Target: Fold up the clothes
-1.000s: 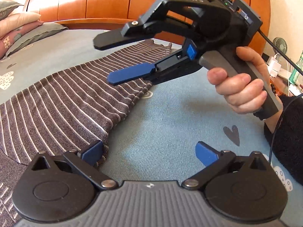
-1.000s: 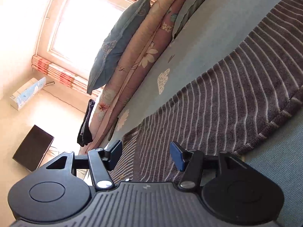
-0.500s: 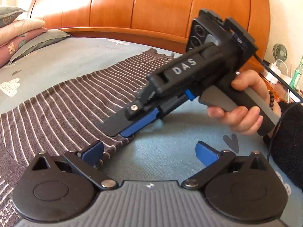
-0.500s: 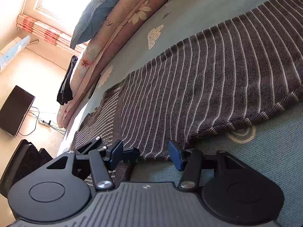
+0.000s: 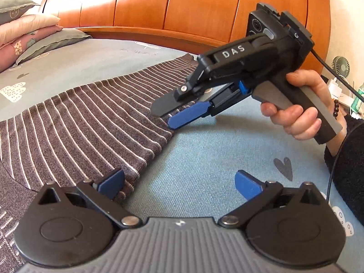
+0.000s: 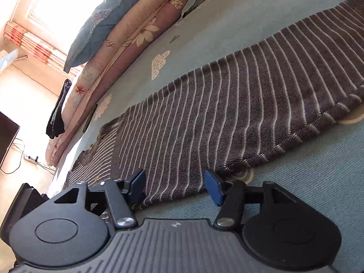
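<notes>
Lying flat across the blue-grey bedsheet (image 5: 204, 159), the striped brown sweater (image 5: 86, 122) runs toward the wooden headboard (image 5: 182, 6), with stacked pillows (image 6: 127, 29) along the bed's far side. The left gripper (image 5: 179, 185) stands wide at the sweater's hem, one pad on the knit. The right gripper (image 5: 179, 113), in a hand (image 5: 302, 109), stands part open over the same hem farther along, nothing pinched.

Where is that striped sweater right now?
The striped sweater lies flat on the blue bedsheet, left in the left wrist view, its edge under both open grippers.
</notes>
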`<state>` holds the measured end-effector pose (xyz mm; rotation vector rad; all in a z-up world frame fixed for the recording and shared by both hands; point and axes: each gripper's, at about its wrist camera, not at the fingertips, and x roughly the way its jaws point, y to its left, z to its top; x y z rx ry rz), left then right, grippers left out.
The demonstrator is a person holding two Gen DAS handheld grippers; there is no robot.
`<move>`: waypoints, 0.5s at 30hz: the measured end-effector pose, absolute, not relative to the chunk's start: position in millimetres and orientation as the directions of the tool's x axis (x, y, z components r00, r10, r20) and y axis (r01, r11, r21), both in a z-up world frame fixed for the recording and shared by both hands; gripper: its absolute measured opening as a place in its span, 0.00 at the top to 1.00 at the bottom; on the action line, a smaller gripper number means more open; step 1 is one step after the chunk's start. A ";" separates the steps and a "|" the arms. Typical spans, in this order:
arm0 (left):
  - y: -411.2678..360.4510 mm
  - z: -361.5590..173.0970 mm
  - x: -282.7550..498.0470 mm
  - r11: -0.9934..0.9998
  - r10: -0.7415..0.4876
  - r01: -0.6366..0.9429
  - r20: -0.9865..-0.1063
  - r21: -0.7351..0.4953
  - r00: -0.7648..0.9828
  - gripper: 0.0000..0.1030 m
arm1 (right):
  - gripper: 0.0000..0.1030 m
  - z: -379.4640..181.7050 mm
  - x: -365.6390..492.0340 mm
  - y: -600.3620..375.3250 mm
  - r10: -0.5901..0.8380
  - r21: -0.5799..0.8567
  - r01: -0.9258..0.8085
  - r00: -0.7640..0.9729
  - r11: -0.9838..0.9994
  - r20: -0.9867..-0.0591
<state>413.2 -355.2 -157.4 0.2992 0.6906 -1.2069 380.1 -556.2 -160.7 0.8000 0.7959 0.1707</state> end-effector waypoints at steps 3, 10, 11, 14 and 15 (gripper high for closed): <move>-354.1 -157.8 410.8 0.351 -0.753 0.927 -0.629 -0.133 0.195 0.01 | 0.33 -154.0 366.5 -575.8 0.382 0.739 0.175 0.766 0.650 -0.518; -349.2 -159.1 406.7 0.357 -0.762 0.923 -0.615 -0.142 0.200 0.01 | 0.28 -159.8 320.0 -636.8 0.024 0.725 0.504 0.813 0.470 -0.581; -349.4 -159.2 406.6 0.358 -0.763 0.923 -0.614 -0.141 0.202 0.01 | 0.30 -164.7 314.2 -643.4 0.020 0.756 0.500 0.829 0.421 -0.559; -349.8 -159.1 404.8 0.360 -0.761 0.923 -0.615 -0.133 0.209 0.01 | 0.30 -171.3 297.0 -656.4 -0.056 0.803 0.502 0.857 0.321 -0.513; -350.4 -159.4 404.9 0.361 -0.760 0.924 -0.615 -0.129 0.211 0.01 | 0.29 -168.7 292.9 -657.3 -0.105 0.788 0.519 0.850 0.331 -0.516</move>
